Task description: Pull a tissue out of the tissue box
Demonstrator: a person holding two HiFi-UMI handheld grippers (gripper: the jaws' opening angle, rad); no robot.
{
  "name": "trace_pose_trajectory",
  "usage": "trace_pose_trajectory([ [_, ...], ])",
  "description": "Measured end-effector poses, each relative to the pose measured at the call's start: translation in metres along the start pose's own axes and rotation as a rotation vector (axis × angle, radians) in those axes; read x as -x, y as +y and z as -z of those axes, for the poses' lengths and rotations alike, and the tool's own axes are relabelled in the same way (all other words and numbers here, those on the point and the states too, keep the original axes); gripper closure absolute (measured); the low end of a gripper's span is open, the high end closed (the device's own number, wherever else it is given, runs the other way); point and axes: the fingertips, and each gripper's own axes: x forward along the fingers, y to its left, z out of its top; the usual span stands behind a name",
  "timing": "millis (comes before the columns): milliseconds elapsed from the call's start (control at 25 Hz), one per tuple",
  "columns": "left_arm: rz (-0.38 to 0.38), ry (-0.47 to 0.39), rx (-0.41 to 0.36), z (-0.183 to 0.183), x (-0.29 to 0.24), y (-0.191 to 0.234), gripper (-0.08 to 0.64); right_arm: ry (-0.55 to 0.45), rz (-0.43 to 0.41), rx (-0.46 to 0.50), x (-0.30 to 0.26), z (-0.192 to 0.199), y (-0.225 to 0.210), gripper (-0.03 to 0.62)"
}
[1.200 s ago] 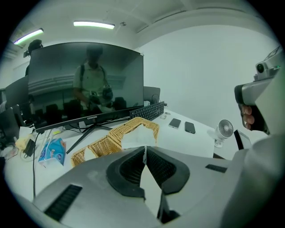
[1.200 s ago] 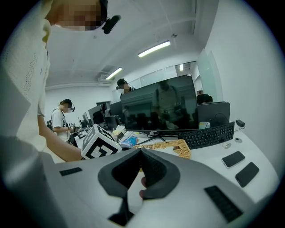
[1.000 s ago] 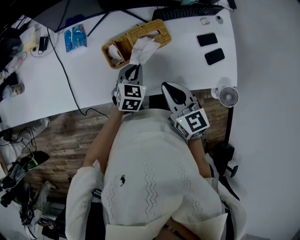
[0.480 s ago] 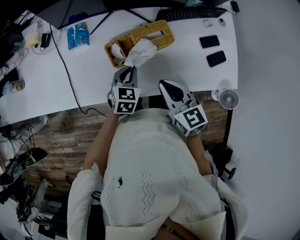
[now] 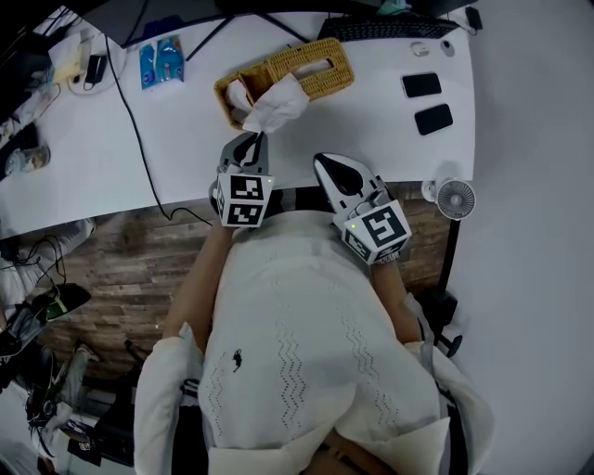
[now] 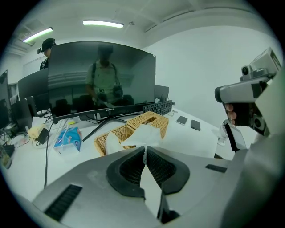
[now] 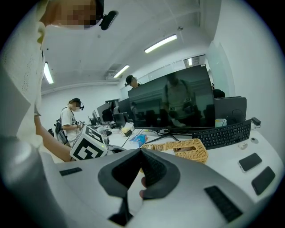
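Observation:
A woven wicker tissue box point(image 5: 316, 70) lies on the white desk point(image 5: 176, 139), with a white tissue showing in its top slot. A loose white tissue point(image 5: 275, 104) spreads in front of the box, and my left gripper point(image 5: 257, 137) is shut on its near end. In the left gripper view the tissue point(image 6: 143, 136) rises from the closed jaws of the left gripper point(image 6: 144, 149), with the box point(image 6: 149, 122) behind it. My right gripper point(image 5: 323, 163) hovers at the desk's near edge, shut and empty; in its own view the right gripper point(image 7: 141, 150) points toward the box point(image 7: 189, 149).
Two dark phones point(image 5: 422, 85) lie at the desk's right, a keyboard point(image 5: 394, 23) and a monitor point(image 6: 100, 80) at the back. A blue tissue pack point(image 5: 160, 63) and a black cable point(image 5: 130, 121) are at the left. A small fan point(image 5: 455, 197) sits off the right corner.
My left gripper has drawn the tissue a little to the left, away from the box's slot. The right gripper has barely moved.

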Motion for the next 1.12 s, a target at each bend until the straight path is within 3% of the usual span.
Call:
trace_pose_trajectory([
  [440,-0.011,-0.049,0.006,-0.002,0.023,0.011,0.538,0.011,-0.035,0.020,-0.008,0.000,0.005,0.591],
  [720,0.018,-0.089,-0.027,-0.001,0.039,0.007,0.538,0.006,-0.054,0.006,-0.013,0.001,0.005,0.591],
  [1120,0.051,-0.189,-0.008,-0.018,0.068,0.000,0.538,-0.011,-0.076,0.014,-0.015,-0.002,0.011,0.591],
])
